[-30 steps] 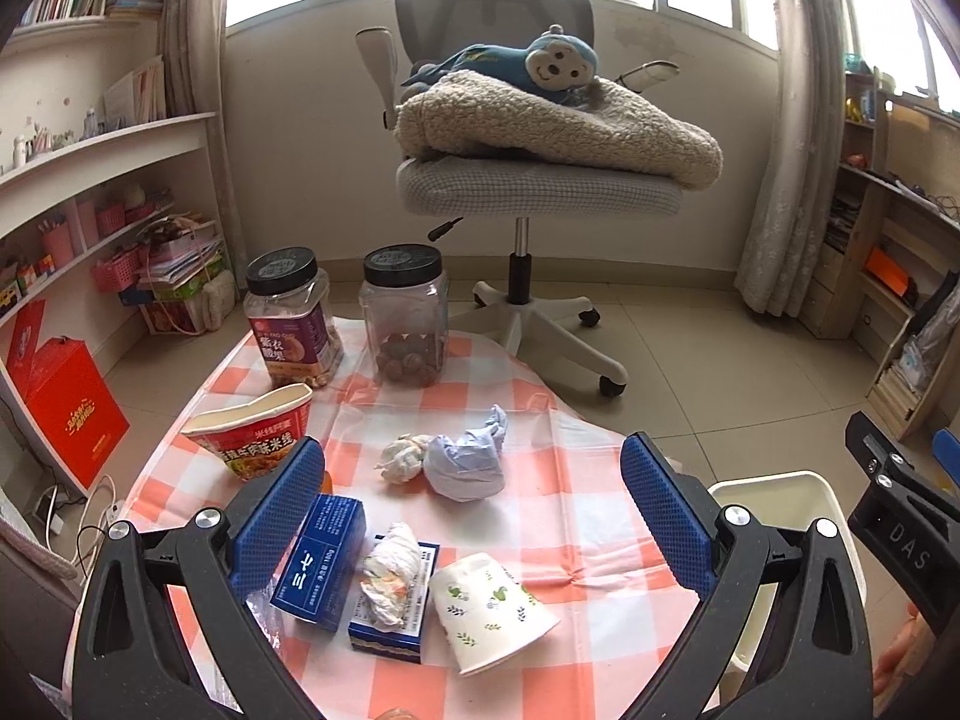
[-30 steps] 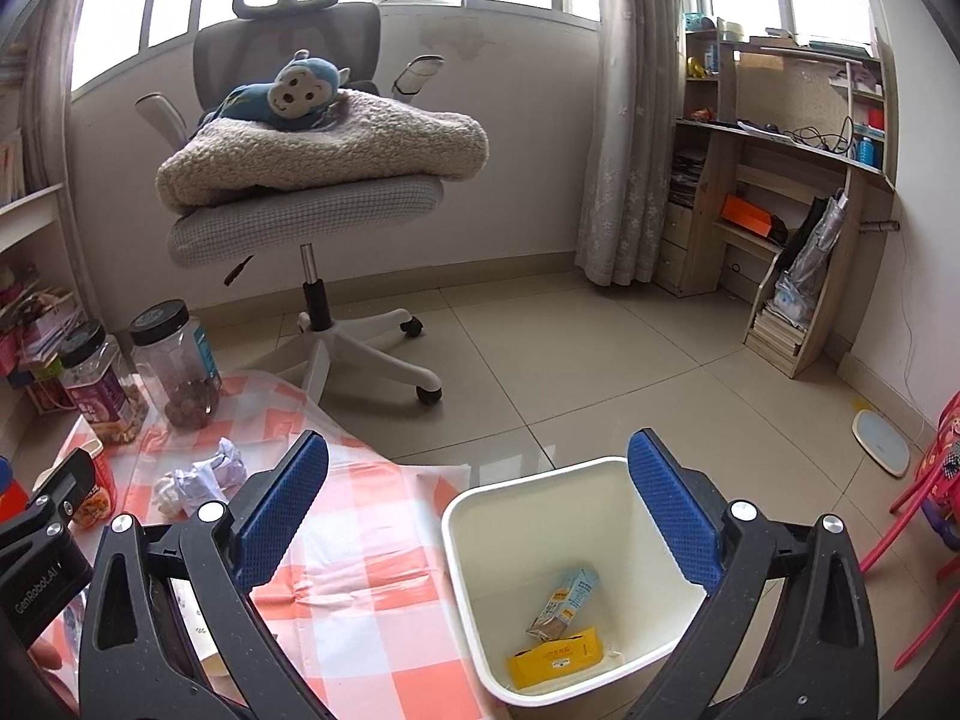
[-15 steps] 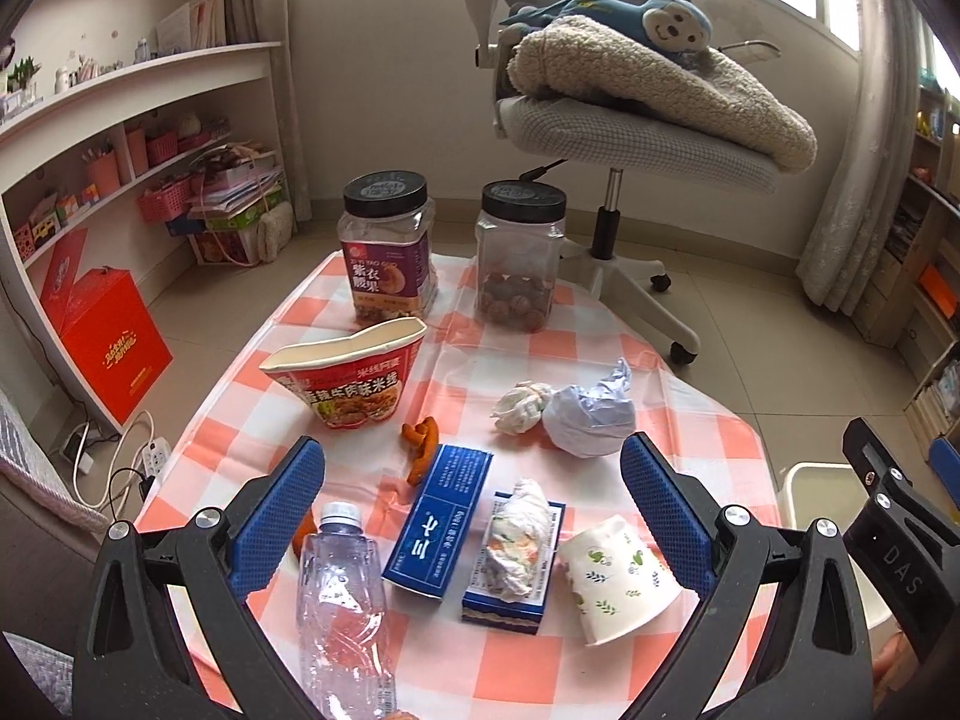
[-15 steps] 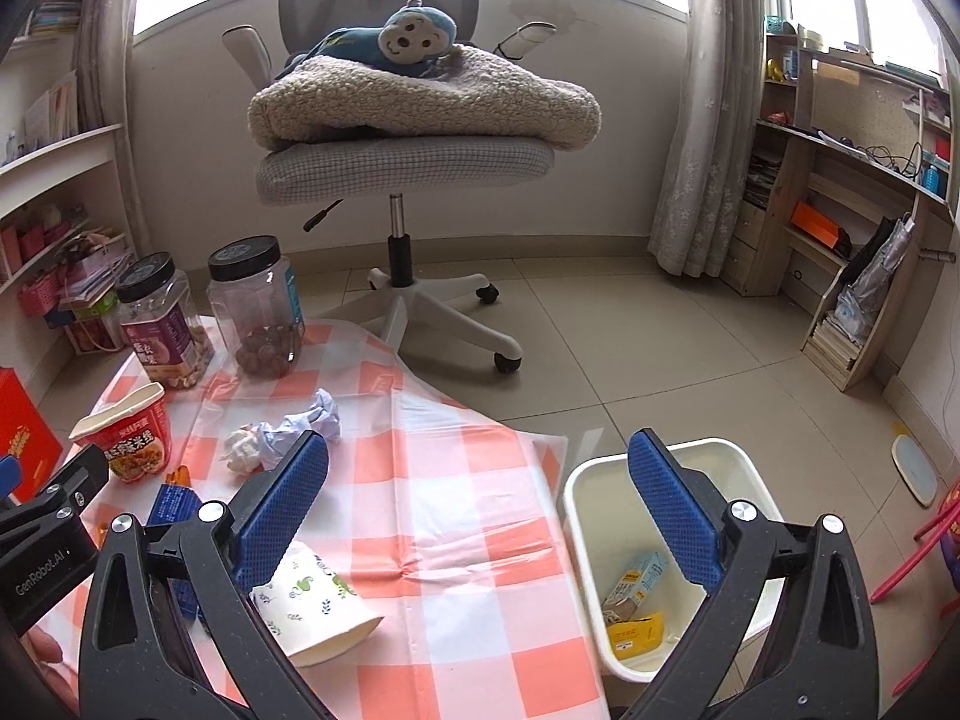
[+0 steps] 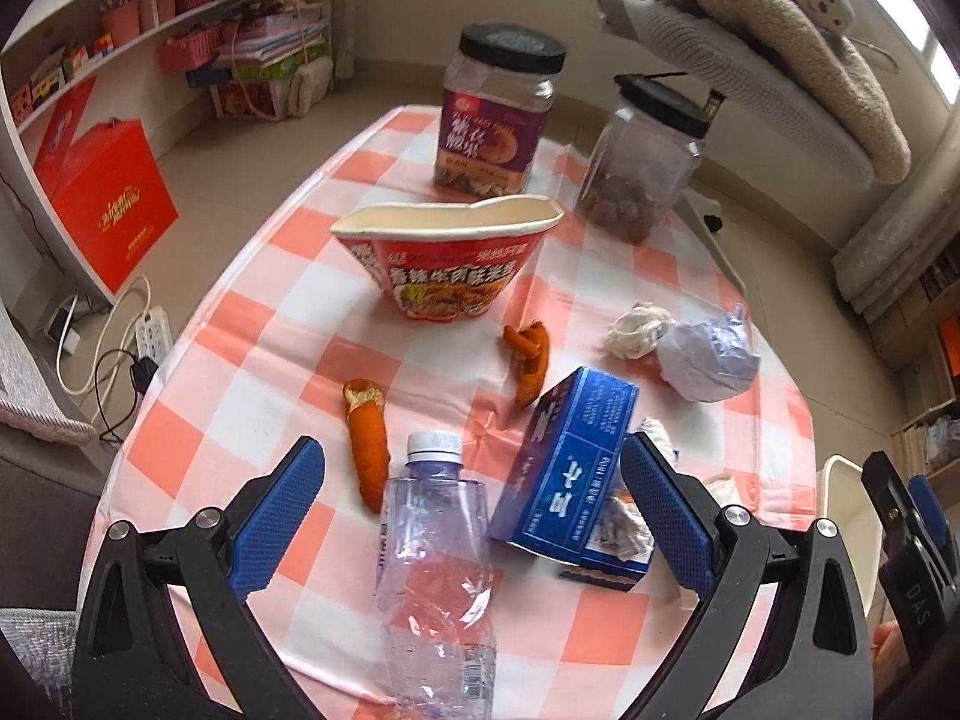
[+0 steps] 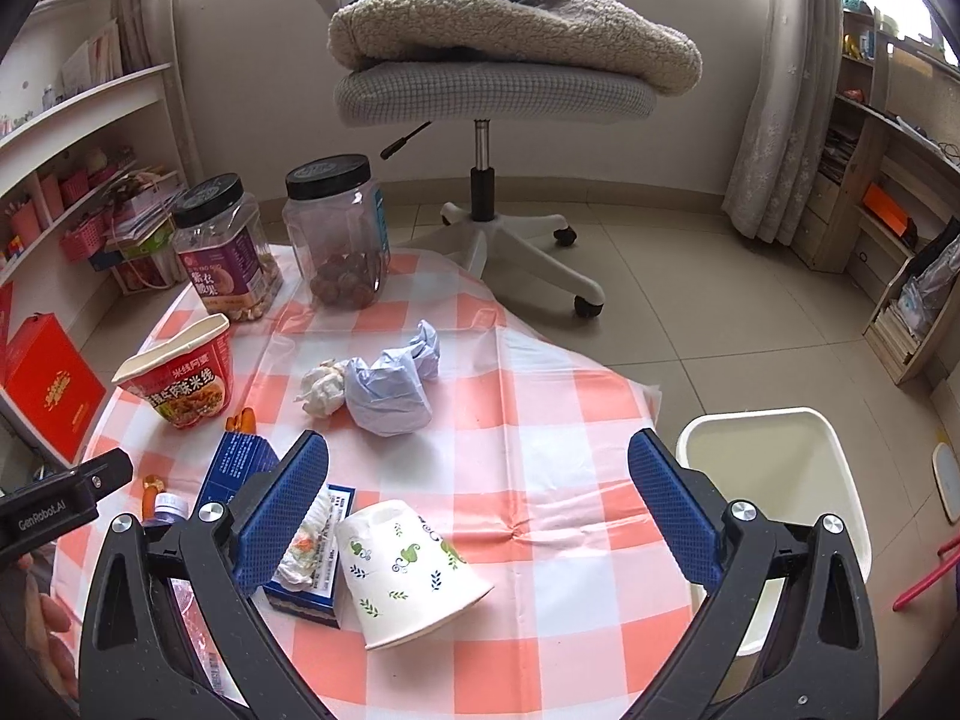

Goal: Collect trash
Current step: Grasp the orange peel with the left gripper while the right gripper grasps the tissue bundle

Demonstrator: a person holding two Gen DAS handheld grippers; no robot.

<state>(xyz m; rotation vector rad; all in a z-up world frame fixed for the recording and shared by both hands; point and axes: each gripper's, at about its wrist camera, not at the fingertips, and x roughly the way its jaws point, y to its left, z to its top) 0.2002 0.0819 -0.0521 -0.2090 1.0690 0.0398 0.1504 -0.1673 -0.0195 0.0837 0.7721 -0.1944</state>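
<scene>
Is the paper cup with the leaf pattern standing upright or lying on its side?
On its side. The paper cup lies on the checked cloth, with its flat base facing up and back and its wider rim low, nearest the camera.

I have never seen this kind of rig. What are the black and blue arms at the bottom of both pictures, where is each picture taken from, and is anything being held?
There is no robot here. A person holds a pair of hand tongs in each hand, and a wide-angle camera on each looks forward along its two blue-padded fingers. One picture comes from the left tongs, the other from the right tongs.

Both look down on a low table with a checked cloth. On it lie trash: a crushed plastic bottle, a blue box, orange peels, a noodle cup, balls of paper and a tipped paper cup. Two lidded jars stand at the far edge. A white bin stands beside the table.

Both tongs are open and hold nothing. The bottle lies between the left fingers, untouched.
</scene>
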